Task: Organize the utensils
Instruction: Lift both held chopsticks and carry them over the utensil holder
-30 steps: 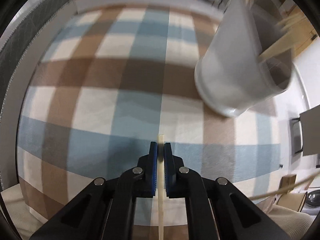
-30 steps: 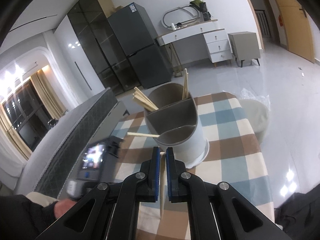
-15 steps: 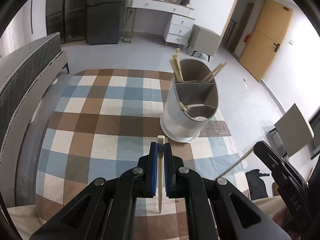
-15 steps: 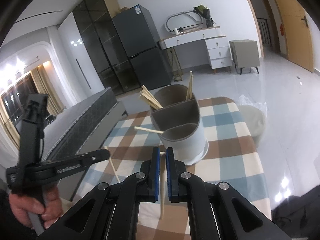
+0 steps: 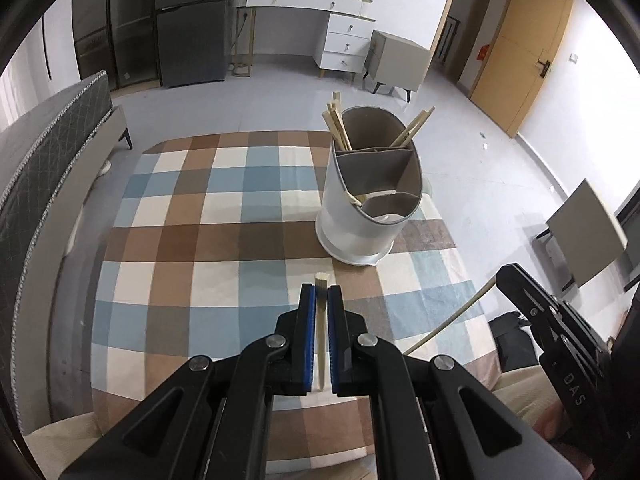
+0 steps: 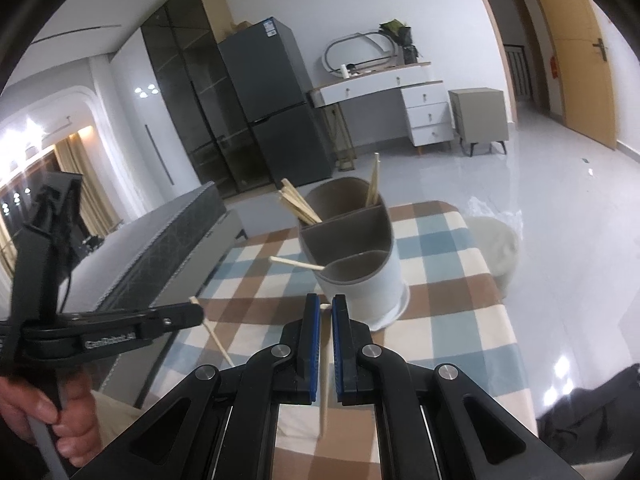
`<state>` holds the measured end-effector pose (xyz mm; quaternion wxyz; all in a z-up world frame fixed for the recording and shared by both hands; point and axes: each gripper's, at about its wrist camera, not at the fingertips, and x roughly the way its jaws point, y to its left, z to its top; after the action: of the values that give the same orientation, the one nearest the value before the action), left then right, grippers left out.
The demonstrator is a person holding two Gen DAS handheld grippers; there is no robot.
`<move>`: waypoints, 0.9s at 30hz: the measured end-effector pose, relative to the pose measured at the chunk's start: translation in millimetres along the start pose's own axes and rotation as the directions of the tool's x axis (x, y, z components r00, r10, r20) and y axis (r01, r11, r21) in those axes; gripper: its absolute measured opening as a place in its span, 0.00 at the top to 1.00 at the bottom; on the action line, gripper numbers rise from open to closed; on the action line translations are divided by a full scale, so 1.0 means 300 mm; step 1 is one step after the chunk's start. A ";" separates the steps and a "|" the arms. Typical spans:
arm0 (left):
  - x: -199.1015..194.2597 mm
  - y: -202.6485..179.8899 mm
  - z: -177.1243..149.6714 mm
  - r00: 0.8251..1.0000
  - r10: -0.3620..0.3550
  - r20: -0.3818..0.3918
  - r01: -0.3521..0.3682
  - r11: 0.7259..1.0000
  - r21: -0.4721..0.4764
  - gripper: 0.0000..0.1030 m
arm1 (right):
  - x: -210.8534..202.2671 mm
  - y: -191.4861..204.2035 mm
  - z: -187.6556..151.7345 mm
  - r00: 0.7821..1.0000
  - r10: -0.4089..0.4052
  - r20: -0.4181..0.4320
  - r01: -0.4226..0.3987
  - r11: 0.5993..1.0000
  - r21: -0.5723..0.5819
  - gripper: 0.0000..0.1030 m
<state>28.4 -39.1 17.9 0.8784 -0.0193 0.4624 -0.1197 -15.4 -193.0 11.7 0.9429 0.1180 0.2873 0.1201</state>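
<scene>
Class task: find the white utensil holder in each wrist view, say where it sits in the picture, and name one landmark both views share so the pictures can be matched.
Left wrist view: the holder stands right of centre on the checked cloth, beyond the left gripper.
Right wrist view: the holder stands at centre, just above the right gripper.
Shared landmark: the white dresser at the back wall.

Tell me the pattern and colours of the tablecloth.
The tablecloth is checked in brown, light blue and cream squares; the left wrist view shows it best.
</scene>
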 end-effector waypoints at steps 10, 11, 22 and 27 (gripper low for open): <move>-0.044 -0.025 0.032 0.999 -0.038 -0.001 0.038 0.999 0.026 0.99 | -0.020 0.008 0.025 0.999 -0.021 0.039 0.021 1.000 -0.011 0.95; -0.049 -0.030 0.034 0.999 -0.042 0.002 0.042 0.999 0.030 0.99 | -0.021 0.008 0.030 0.999 -0.026 0.041 0.027 1.000 -0.008 0.95; -0.125 -0.066 0.157 0.988 -0.154 0.028 0.154 0.988 0.001 0.99 | -0.058 0.009 0.179 0.994 -0.045 0.097 0.052 0.996 -0.074 0.95; -0.211 -0.072 0.264 0.972 -0.199 0.122 0.203 0.979 -0.015 0.99 | -0.092 0.014 0.320 0.989 -0.050 0.140 0.069 0.988 -0.137 0.95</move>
<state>54.5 -51.7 117.7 0.8876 -0.0850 0.4060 -0.2004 16.6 -212.0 104.6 0.9695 0.0500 0.2162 0.1037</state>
